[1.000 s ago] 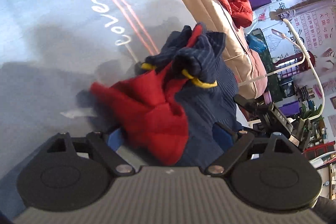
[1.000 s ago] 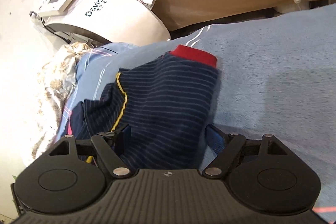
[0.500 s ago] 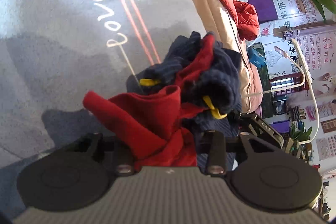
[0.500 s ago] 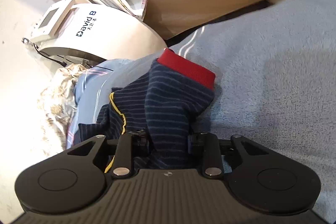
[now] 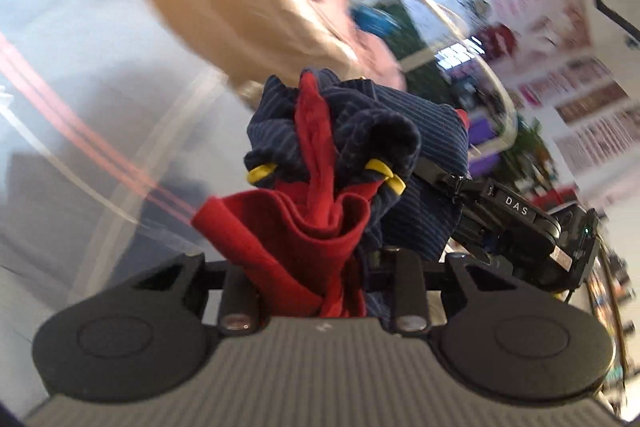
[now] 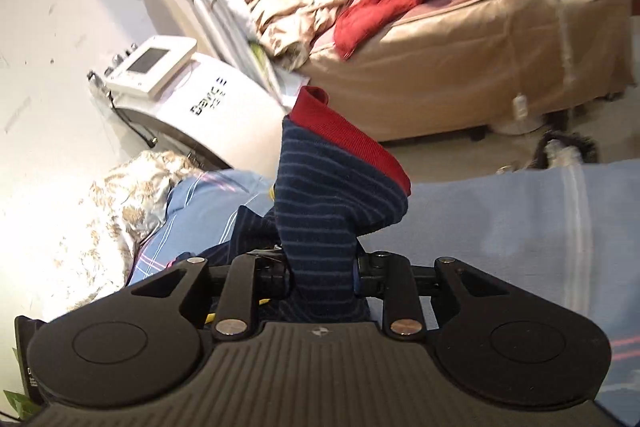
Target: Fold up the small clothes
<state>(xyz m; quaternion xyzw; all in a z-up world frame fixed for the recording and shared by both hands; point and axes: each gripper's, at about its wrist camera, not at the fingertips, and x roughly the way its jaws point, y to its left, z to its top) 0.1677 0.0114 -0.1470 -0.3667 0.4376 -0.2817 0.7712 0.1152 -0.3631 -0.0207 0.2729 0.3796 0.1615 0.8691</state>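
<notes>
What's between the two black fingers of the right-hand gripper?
In the right wrist view, the right gripper pinches a navy striped garment with a red cuff; nothing else lies between.

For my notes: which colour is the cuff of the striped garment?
Red; the cuff of the striped garment shows best in the right wrist view.

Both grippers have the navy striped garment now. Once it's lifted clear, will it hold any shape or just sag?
The navy striped garment likely sags: it bunches in soft folds between the left gripper and the right gripper. It looks light. The knit probably won't slip from the shut jaws.
</notes>
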